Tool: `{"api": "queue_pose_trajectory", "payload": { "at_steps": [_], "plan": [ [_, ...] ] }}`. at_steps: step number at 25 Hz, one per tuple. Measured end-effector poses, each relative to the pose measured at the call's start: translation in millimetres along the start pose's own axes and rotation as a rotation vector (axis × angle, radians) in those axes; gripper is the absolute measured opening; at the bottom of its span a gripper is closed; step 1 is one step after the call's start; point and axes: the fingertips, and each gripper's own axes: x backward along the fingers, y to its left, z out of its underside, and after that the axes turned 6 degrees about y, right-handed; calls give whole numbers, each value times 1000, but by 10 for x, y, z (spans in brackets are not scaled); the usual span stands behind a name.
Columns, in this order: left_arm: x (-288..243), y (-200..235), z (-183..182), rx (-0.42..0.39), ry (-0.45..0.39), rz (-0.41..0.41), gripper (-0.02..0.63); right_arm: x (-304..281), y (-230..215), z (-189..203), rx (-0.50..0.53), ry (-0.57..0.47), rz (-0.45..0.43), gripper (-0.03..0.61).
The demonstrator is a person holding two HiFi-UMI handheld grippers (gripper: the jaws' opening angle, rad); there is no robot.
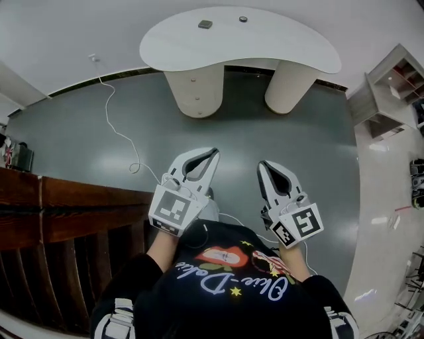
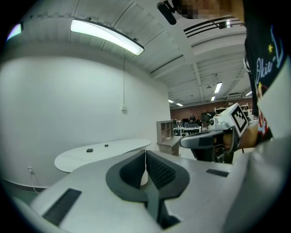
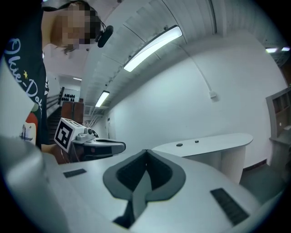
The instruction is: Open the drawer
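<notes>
Grey floor [image 1: 285, 152], one curved white tabletop [image 1: 285, 43] bearing two small dark objects [image 1: 205, 24], left tool [image 1: 214, 153] and right tool [image 1: 261, 163] both closed, empty.

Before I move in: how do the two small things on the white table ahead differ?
The squarish piece is grey and the larger of the two; the round piece is darker and smaller. In the head view the squarish piece lies to the left, and the round piece lies to the right and slightly farther from the person. Both lie flat on the white table, apart from each other. What they are is too small to tell.
</notes>
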Motion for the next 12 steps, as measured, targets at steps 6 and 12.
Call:
{"api": "queue_pose_trajectory", "payload": {
  "at_steps": [6, 12],
  "plan": [
    [-213, 580, -8, 12, 5, 14, 6, -565, -111, -145, 18, 15, 18, -2],
    [-420, 1149, -35, 13, 11, 20, 6, -1083, -218, -303, 25, 29, 41, -2]
  ]
}}
